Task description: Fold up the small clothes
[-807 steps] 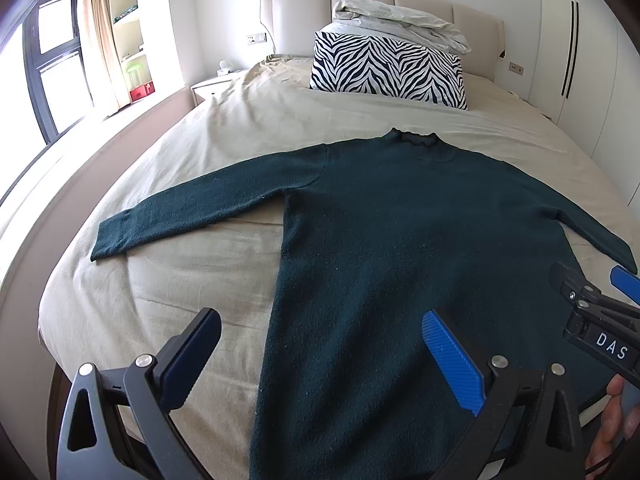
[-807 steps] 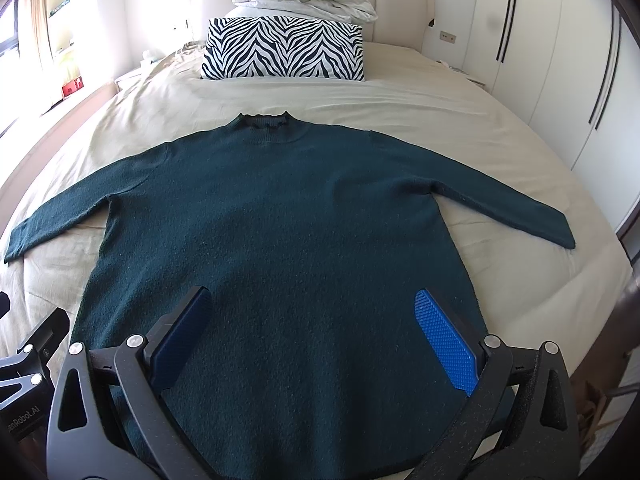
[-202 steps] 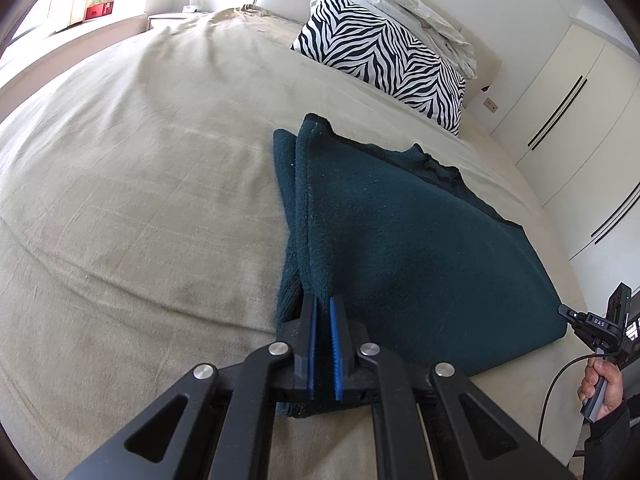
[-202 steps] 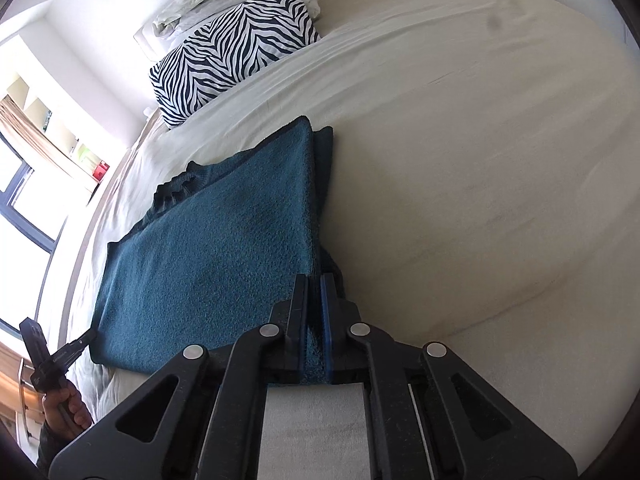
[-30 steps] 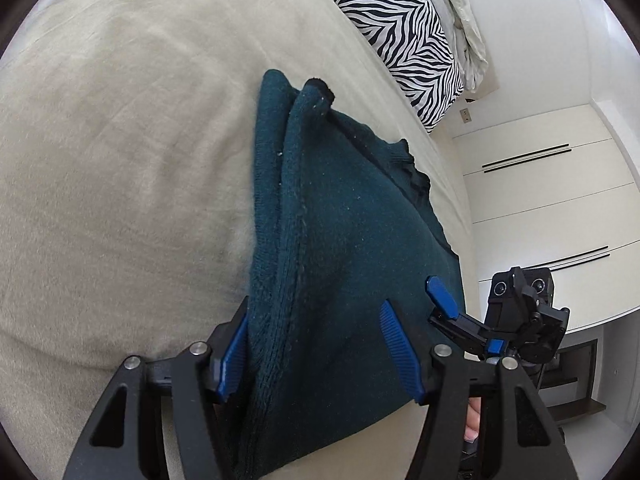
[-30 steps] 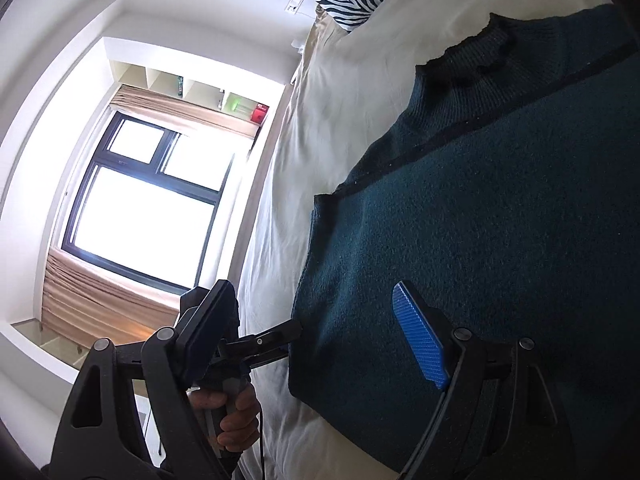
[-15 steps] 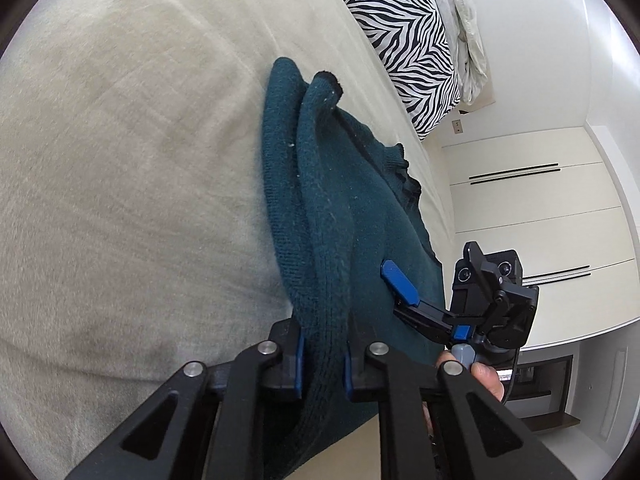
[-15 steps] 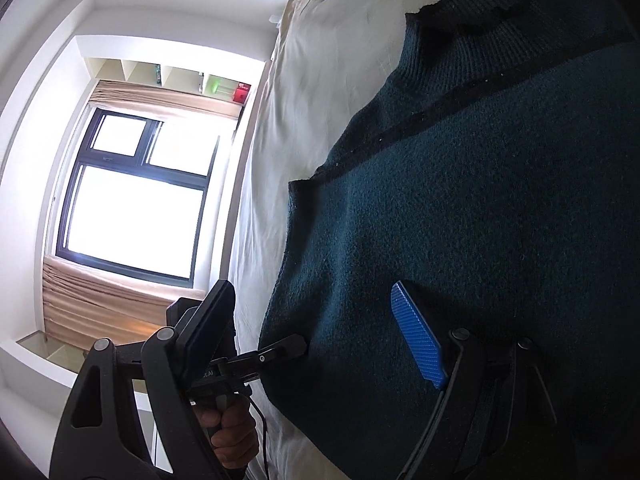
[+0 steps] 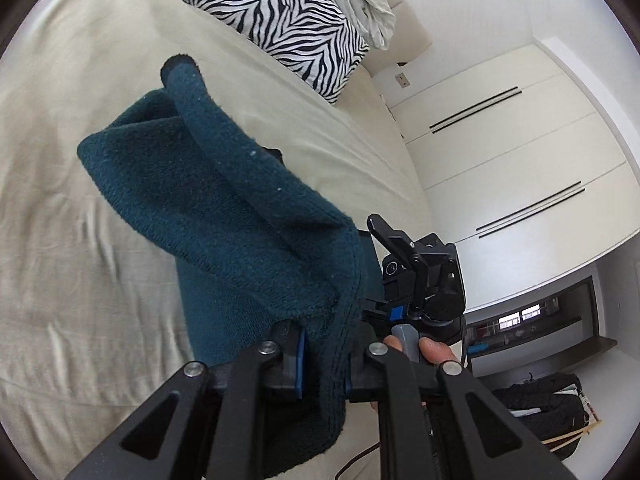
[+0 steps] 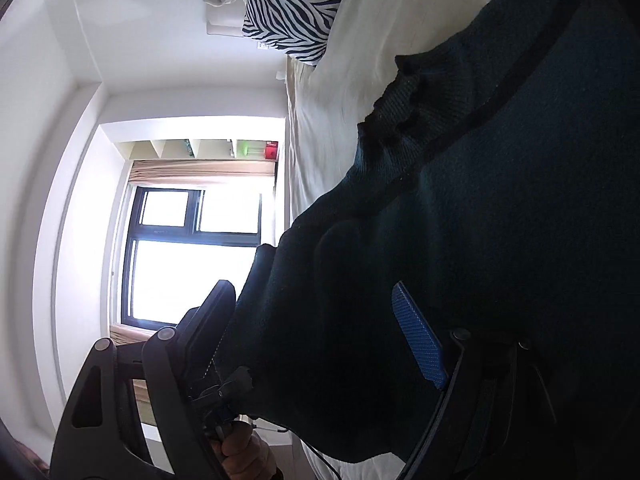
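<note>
Two grippers: one to each hand, both at the near edge of the bed [image 9: 72, 92].
Left gripper [image 9: 322, 364]: pinched almost fully together on the near edge of the sweater [image 9: 224, 216], a thick fold of knit squeezed between the blue pads.
Right gripper [image 10: 320, 332]: spread wide, blue pad [image 10: 418, 338] at 4 o'clock and dark finger [image 10: 208, 328] at 8 o'clock in its own view; sweater bulging between them, grip on the cloth not clear.
Right gripper seen from the left: black body at 4 o'clock [image 9: 420, 276], just beside the clamped fold, with fingers of a hand [image 9: 434, 350] wrapped on its handle.
Left hand seen from the right: at 7 o'clock [image 10: 240, 456], below the hanging cloth.
Sweater, place: dark teal, folded in layers, near edge raised off the sheet, far part on the bed.
Sweater, long axis: from the pinched edge at 6 o'clock in the left view up to about 11 o'clock.
Sweater, pointing: a rolled tip [image 9: 180, 68] sticking up at the far end, aimed toward the pillow end of the bed.
Sweater, collar: ribbed neck [image 10: 404, 92] at 1 o'clock in the right view.
Pillow: zebra-striped [image 9: 280, 20], at 12 o'clock, well apart from the sweater.
Wardrobe: white doors [image 9: 520, 152] at 3 o'clock.
Window: bright panes [image 10: 192, 252] at 9 o'clock in the right view.
</note>
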Demonstrator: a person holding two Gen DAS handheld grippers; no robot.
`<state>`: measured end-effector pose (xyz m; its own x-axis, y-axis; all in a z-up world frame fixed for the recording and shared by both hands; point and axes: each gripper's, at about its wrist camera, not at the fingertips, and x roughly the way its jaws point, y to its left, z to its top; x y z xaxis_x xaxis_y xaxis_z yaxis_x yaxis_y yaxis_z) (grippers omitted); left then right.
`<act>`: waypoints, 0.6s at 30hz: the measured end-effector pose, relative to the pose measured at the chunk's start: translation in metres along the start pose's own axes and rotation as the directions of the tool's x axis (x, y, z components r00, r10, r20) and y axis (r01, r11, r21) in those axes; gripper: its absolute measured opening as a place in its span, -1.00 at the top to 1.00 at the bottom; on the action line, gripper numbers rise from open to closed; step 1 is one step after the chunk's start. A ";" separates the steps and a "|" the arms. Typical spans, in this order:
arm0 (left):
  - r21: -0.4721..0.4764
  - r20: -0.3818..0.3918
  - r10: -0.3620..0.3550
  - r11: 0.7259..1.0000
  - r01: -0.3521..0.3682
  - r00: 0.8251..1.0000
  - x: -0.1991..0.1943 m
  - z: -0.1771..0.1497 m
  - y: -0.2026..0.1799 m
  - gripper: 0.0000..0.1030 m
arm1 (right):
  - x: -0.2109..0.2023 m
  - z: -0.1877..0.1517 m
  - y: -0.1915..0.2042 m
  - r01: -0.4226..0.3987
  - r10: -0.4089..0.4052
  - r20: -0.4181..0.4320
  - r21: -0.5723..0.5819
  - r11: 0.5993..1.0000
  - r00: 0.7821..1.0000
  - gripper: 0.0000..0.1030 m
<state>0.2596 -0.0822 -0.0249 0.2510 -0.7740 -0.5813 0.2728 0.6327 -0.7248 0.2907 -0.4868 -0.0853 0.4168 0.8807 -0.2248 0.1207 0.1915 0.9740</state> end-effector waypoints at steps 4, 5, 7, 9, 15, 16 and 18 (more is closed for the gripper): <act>0.100 -0.072 0.017 0.995 -0.010 0.997 0.073 -0.006 -0.043 0.69 | -0.059 0.016 -0.022 -0.034 0.029 0.078 0.054 0.998 0.997 -0.56; 0.105 -0.094 0.008 0.995 0.002 0.996 0.092 -0.009 -0.046 0.59 | -0.071 0.019 -0.028 -0.031 0.025 0.096 0.064 0.997 0.995 -0.56; 0.091 -0.148 0.011 0.996 0.003 0.989 0.123 -0.016 -0.045 0.36 | -0.091 0.024 -0.037 -0.047 0.037 0.113 0.087 0.995 0.993 -0.56; 0.081 -0.159 -0.009 0.996 0.022 0.987 0.132 -0.024 -0.044 0.25 | -0.105 0.029 -0.044 -0.071 0.061 0.110 0.097 0.993 0.992 -0.56; 0.167 -0.063 -0.063 0.983 0.072 0.996 0.083 -0.029 -0.051 -0.11 | -0.098 0.029 -0.039 0.008 -0.010 0.057 0.045 0.999 0.998 -0.56; 0.178 -0.041 -0.038 0.983 0.045 0.998 0.074 -0.028 -0.049 -0.18 | -0.091 0.028 -0.037 0.028 -0.029 0.049 0.034 0.999 0.998 -0.56; 0.176 -0.021 -0.026 0.984 0.029 0.999 0.062 -0.028 -0.040 -0.27 | -0.085 0.025 -0.033 0.068 -0.068 0.030 0.016 0.998 0.997 -0.56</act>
<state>0.2382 -0.1560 -0.0422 0.2242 -0.7906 -0.5698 0.4390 0.6040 -0.6652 0.2743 -0.5785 -0.0989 0.4342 0.8523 -0.2917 0.1636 0.2438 0.9559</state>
